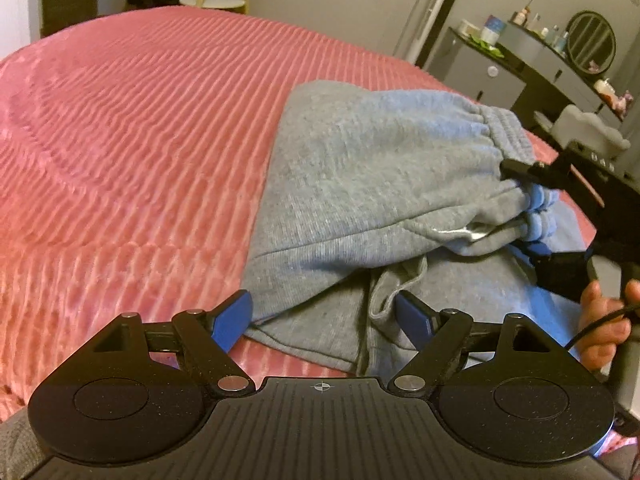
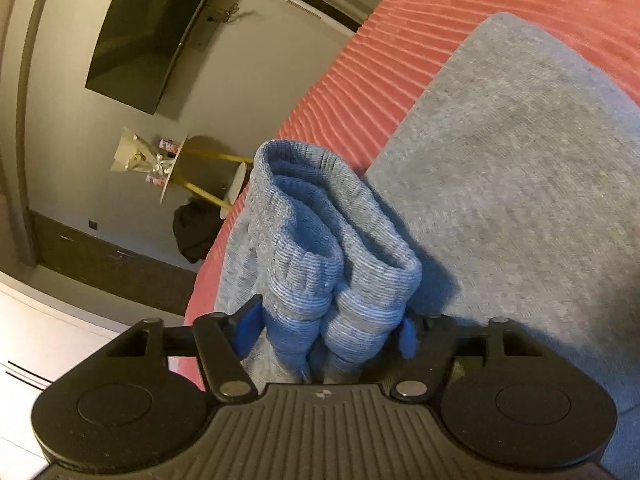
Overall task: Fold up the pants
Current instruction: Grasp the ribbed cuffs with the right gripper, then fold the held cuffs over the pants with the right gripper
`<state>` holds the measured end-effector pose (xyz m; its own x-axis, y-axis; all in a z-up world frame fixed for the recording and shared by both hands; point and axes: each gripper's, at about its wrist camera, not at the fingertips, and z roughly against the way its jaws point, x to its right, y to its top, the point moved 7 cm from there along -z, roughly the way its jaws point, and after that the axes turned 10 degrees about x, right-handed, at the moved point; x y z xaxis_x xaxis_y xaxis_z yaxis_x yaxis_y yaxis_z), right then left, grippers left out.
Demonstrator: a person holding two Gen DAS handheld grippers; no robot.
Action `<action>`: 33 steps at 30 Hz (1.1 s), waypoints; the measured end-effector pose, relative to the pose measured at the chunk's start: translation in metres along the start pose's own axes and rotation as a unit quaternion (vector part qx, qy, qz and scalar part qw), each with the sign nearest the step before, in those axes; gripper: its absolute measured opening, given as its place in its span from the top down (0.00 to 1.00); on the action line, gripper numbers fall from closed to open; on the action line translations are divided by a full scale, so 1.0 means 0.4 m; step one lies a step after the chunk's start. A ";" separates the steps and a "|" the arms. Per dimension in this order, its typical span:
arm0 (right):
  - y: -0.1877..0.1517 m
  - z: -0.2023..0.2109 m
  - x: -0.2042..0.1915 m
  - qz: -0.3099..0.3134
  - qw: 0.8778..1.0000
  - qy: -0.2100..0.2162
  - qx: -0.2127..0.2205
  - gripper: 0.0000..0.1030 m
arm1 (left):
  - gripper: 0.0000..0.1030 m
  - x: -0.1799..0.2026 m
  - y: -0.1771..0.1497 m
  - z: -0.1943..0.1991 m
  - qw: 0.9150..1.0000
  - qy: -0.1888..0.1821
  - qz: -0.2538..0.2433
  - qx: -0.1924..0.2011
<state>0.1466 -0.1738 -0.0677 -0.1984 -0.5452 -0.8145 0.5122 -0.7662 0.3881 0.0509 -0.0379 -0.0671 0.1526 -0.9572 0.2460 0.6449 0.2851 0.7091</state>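
Grey sweatpants (image 1: 360, 184) lie folded over on a pink ribbed bedspread (image 1: 132, 140). My left gripper (image 1: 324, 312) is open, its blue fingers either side of the near edge of the pants, where a drawstring hangs. My right gripper (image 2: 328, 332) is shut on the bunched ribbed cuffs (image 2: 320, 248) and holds them above the rest of the pants (image 2: 520, 160). In the left wrist view the right gripper (image 1: 532, 208) shows at the right, clamped on the cuffs beside the elastic waistband (image 1: 504, 128), with the hand (image 1: 600, 320) behind it.
A dark dresser (image 1: 540, 60) with bottles and a round mirror stands beyond the bed's right side. A small round table (image 2: 176, 172) with gold legs and a wall-mounted dark screen (image 2: 148, 36) are past the bed's far edge.
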 end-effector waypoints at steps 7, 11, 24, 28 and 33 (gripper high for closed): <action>0.003 0.020 -0.082 0.075 0.997 -0.022 0.028 0.54 | 0.17 -0.017 -0.013 0.003 1.000 0.012 0.006 -0.006; 0.012 0.099 -0.162 0.110 0.992 0.016 0.053 0.58 | 0.17 -0.027 -0.011 -0.001 1.000 0.014 0.022 -0.008; 0.091 0.338 -0.197 0.093 0.985 0.060 0.132 0.59 | 0.45 -0.061 -0.002 0.012 0.997 -0.008 0.071 0.011; 0.101 0.362 -0.112 0.077 0.988 0.028 0.135 0.59 | 0.56 -0.064 0.000 0.025 0.997 -0.019 0.072 0.023; 0.089 0.361 -0.009 0.049 0.991 -0.001 0.127 0.59 | 0.49 -0.064 0.002 0.032 0.997 -0.017 0.076 0.017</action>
<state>0.0450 -0.2483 0.0112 -0.1602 -0.6212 -0.7671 0.3018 -0.7707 0.5612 0.0380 -0.0126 -0.0644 0.2205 -0.9009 0.3739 0.5899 0.4285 0.6844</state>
